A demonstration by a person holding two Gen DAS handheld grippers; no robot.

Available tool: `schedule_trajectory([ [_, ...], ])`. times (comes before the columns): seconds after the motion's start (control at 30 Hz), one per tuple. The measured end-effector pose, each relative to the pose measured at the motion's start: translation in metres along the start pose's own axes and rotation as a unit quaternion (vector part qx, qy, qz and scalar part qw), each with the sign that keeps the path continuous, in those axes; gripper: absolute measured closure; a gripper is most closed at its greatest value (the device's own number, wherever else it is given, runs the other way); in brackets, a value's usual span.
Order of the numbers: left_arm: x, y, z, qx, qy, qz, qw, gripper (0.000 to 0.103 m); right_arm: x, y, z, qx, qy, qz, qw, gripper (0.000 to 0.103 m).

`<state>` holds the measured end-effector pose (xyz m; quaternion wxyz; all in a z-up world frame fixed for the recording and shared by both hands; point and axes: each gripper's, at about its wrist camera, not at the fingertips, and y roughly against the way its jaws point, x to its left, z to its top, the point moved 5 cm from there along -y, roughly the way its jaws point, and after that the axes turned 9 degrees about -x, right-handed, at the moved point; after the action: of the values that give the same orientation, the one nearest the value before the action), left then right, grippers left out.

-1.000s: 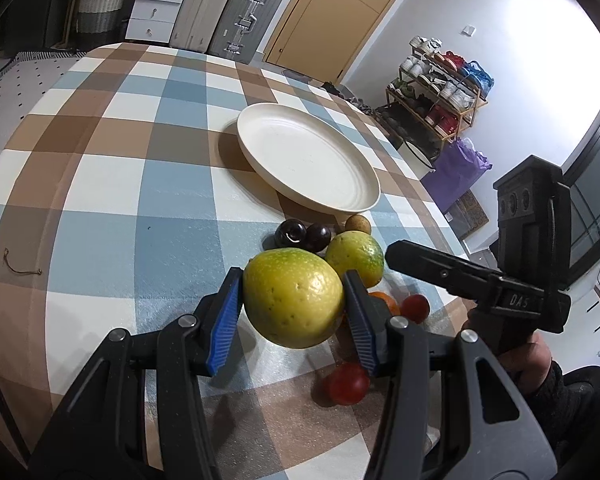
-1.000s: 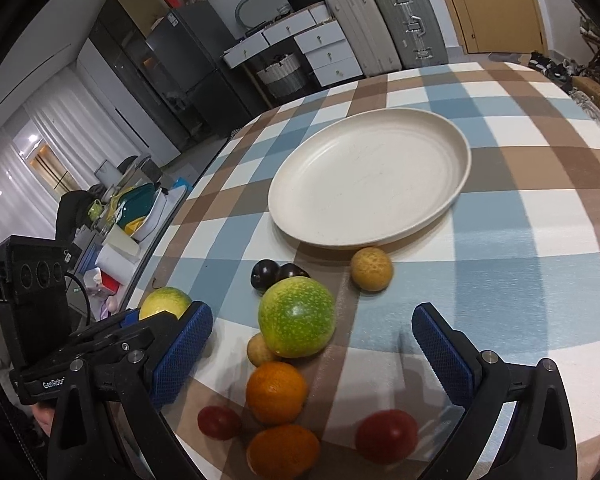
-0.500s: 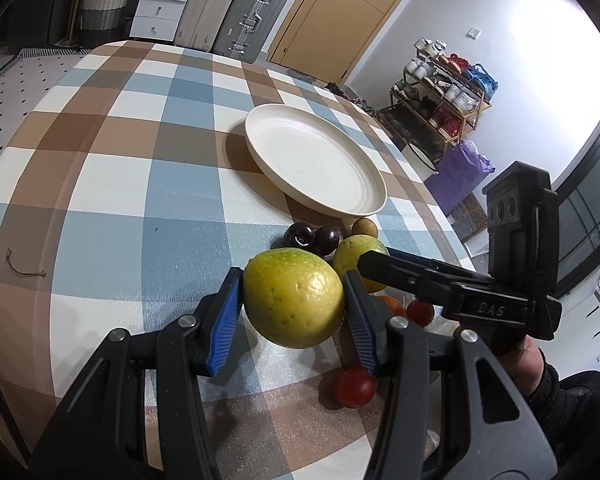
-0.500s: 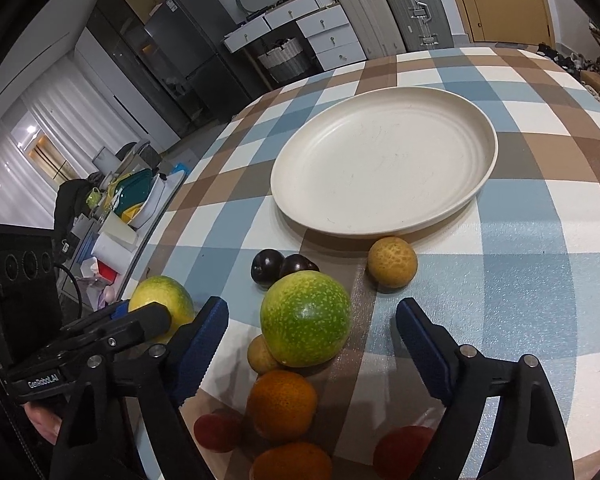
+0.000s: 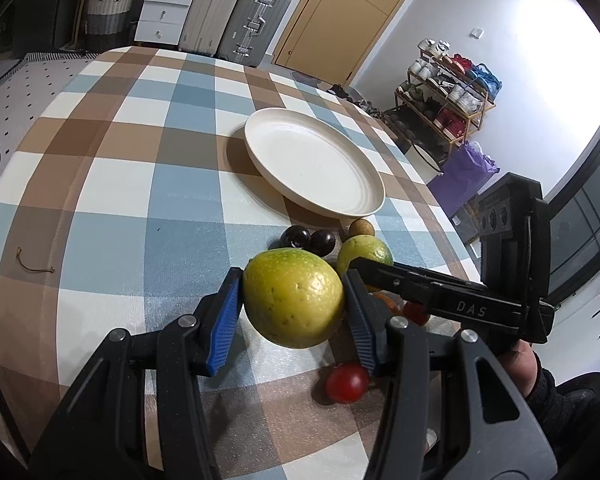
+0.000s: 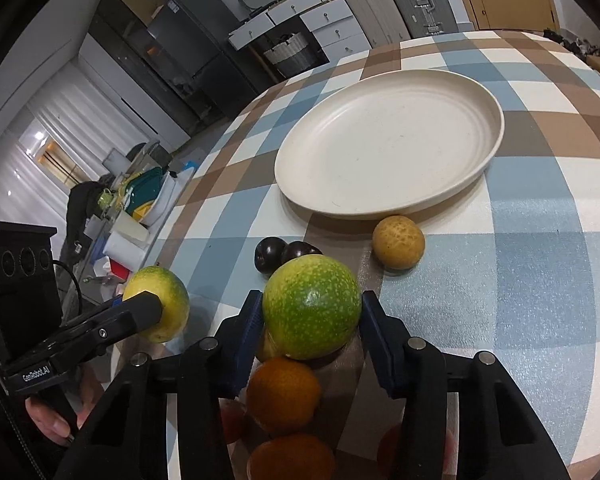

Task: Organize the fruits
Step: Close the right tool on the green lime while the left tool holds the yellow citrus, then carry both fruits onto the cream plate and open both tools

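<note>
A smooth, pitted yellow-green fruit [image 5: 293,298] sits clamped between the ribbed blue pads of the left hand-held gripper [image 5: 294,306], lifted clear of the checked, slightly glossy cloth on the table [image 5: 112,184]. The right hand-held gripper [image 6: 312,316] has just been closing its jaws, and its pads now press both flanks of a round, speckled green fruit [image 6: 312,306] that sits among the pile. Just in front of that fruit lie two dark, shiny plums [image 6: 286,252]; a rough tan round fruit [image 6: 398,242] rests to their right, touching the shadow of the plate's rim. Two dimpled oranges [image 6: 282,394] lie close under the right jaws, and a glossy red tomato [image 5: 346,382] rests below the left ones. The shallow, cream, matte plate [image 6: 476,168] stands bare beyond the pile, with open cloth all around it and to the table's rounded edge.
</note>
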<state>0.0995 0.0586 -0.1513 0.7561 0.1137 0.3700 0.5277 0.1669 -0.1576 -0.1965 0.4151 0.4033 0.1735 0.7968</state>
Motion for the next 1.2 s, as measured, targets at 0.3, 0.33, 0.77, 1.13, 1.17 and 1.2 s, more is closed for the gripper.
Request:
schedule_trajectory([
  [0.3, -0.016, -0.004, 0.008, -0.002, -0.002, -0.006, 1.0, 0.056, 0.001, 0.027, 0.007, -0.032, 0.011, 0.009, 0.999, 0.054],
  [0.33, -0.018, -0.004, 0.009, -0.003, -0.004, -0.005, 1.0, 0.056, 0.001, 0.03, 0.008, -0.035, 0.013, 0.011, 0.999, 0.054],
  [0.77, -0.033, -0.025, 0.039, 0.001, -0.009, -0.002, 1.0, 0.056, -0.004, 0.053, 0.033, -0.064, 0.014, 0.034, 0.997, 0.054],
  [1.13, -0.046, -0.054, 0.076, 0.002, -0.02, -0.005, 0.9998, 0.056, -0.006, 0.058, 0.07, -0.088, 0.05, 0.051, 0.994, 0.054],
  [1.17, -0.046, -0.058, 0.081, 0.003, -0.02, -0.006, 0.9998, 0.056, -0.006, 0.057, 0.074, -0.088, 0.051, 0.052, 0.993, 0.054],
  [1.2, -0.047, -0.061, 0.085, 0.004, -0.02, -0.007, 0.9998, 0.056, -0.007, 0.056, 0.079, -0.089, 0.053, 0.052, 0.993, 0.054],
])
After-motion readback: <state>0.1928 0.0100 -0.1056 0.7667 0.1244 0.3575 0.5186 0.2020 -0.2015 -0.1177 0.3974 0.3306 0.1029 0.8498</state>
